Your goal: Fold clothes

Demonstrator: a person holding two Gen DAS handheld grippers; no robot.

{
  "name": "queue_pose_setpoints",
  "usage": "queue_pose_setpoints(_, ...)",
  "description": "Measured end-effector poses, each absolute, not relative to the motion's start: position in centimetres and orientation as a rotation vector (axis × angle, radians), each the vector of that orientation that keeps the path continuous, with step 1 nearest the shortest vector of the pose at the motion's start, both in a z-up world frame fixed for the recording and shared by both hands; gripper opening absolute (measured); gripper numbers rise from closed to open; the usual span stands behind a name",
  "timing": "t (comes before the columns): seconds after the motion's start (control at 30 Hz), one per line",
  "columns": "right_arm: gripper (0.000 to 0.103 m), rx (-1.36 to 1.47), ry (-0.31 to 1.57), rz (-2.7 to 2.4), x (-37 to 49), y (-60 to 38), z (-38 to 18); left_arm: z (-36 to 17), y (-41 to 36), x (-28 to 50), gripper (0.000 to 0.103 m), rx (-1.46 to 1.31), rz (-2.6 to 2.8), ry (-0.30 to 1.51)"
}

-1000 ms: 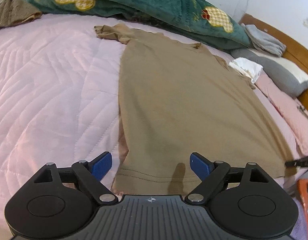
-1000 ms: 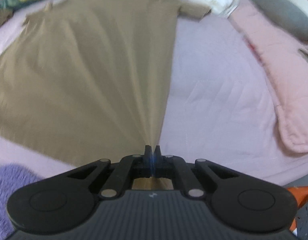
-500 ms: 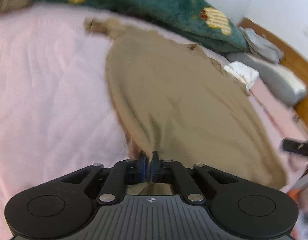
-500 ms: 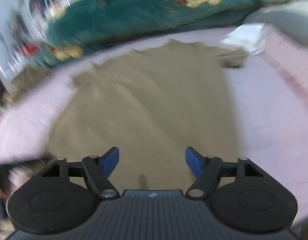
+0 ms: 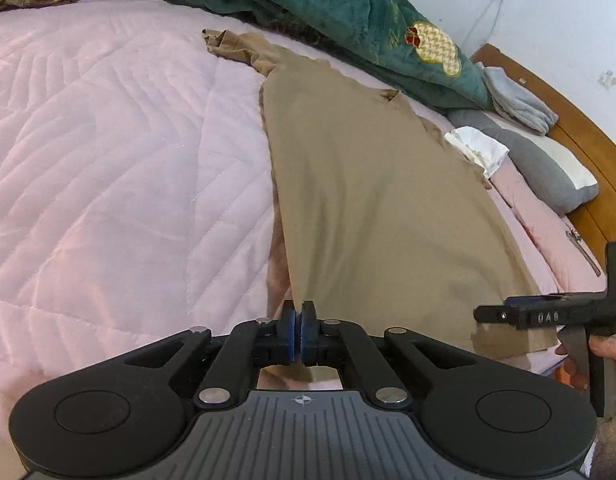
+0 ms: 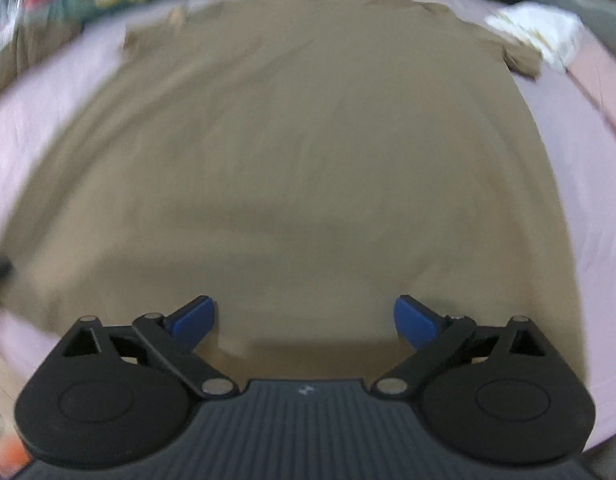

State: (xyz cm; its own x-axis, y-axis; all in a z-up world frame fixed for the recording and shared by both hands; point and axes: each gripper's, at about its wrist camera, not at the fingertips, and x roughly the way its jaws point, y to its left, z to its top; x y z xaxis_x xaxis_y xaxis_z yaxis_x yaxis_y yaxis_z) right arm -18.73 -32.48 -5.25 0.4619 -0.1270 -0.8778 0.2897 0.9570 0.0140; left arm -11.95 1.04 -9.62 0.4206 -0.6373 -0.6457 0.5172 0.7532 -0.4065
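Currently left gripper pinches the shirt hem; right gripper, jaws just opened, empty above it. Next, probably: right regrasps hem.

Pink quilted bed, green blanket along wall, grey pillow, white cloth, wooden headboard.

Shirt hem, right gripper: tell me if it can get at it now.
Probably yes. The right gripper is open just above the shirt, with nothing between its fingers and the cloth, though blur hides the hem's edge.
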Motion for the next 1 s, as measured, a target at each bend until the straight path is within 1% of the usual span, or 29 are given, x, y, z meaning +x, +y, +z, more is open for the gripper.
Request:
queue_pose_setpoints(0.03, 0.098, 0.143, 1.056, -0.261, -19.2, -32.3, -5.2, -9.3, 0.9, -12.0, 0.003, -0.115, -0.726, 0.869)
queue_pose_setpoints(0.13, 0.098, 0.190, 0.994, -0.296, -21.2, -34.4, -3.7, -7.9, 0.6, -12.1, 0.005, -0.021, -0.722, 0.842)
queue_pose_setpoints(0.27, 0.098, 0.280, 0.908, -0.397, -25.0, -39.9, -1.9, -3.8, 0.3, -12.0, 0.013, 0.013, -0.707, 0.739)
queue_pose_setpoints(0.3, 0.098, 0.309, 0.902, -0.432, -26.1, -41.7, -1.8, -2.7, -0.2, -12.0, 0.018, 0.027, -0.713, 0.704)
queue_pose_setpoints(0.37, 0.098, 0.398, 0.902, -0.487, -27.8, -45.0, -2.4, -1.0, -1.8, -11.8, 0.042, 0.036, -0.723, 0.647)
queue_pose_setpoints(0.4, 0.098, 0.482, 0.910, -0.470, -28.4, -46.2, -3.3, -0.6, -2.6, -11.8, 0.067, 0.033, -0.735, 0.631)
queue_pose_setpoints(0.43, 0.098, 0.564, 0.916, -0.452, -29.1, -47.3, -4.2, -0.4, -3.6, -11.8, 0.078, 0.034, -0.745, 0.614)
queue_pose_setpoints(0.5, 0.095, 0.618, 0.925, -0.402, -29.2, -47.2, -5.4, -0.7, -6.0, -11.6, 0.080, 0.043, -0.776, 0.615)
queue_pose_setpoints(0.57, 0.094, 0.522, 0.938, -0.403, -28.6, -45.5, -6.3, -1.7, -8.3, -10.9, 0.080, 0.041, -0.801, 0.666)
queue_pose_setpoints(0.63, 0.087, 0.428, 0.942, -0.427, -28.0, -44.1, -6.3, -3.1, -10.1, -10.2, 0.080, 0.025, -0.794, 0.719)
queue_pose_setpoints(0.67, 0.066, 0.397, 0.939, -0.442, -27.9, -43.8, -6.2, -3.8, -10.7, -9.7, 0.080, 0.022, -0.781, 0.744)
queue_pose_setpoints(0.7, 0.020, 0.388, 0.943, -0.446, -27.9, -44.1, -6.0, -4.6, -11.0, -9.4, 0.080, 0.025, -0.770, 0.763)
queue_pose_setpoints(0.73, 0.003, 0.382, 0.948, -0.448, -28.0, -44.4, -5.7, -5.4, -11.3, -9.1, 0.080, 0.029, -0.755, 0.781)
queue_pose_setpoints(0.8, 0.002, 0.451, 0.964, -0.412, -29.0, -45.2, -5.4, -6.8, -11.7, -8.6, 0.080, 0.056, -0.711, 0.808)
queue_pose_setpoints(0.9, 0.001, 0.276, 1.045, -0.464, -28.8, -44.1, -5.0, -8.0, -11.7, -8.5, 0.080, 0.108, -0.697, 0.797)
queue_pose_setpoints(1.0, 0.002, 0.166, 1.099, -0.479, -28.4, -43.1, -5.0, -7.4, -11.3, -8.9, 0.080, 0.170, -0.717, 0.765)
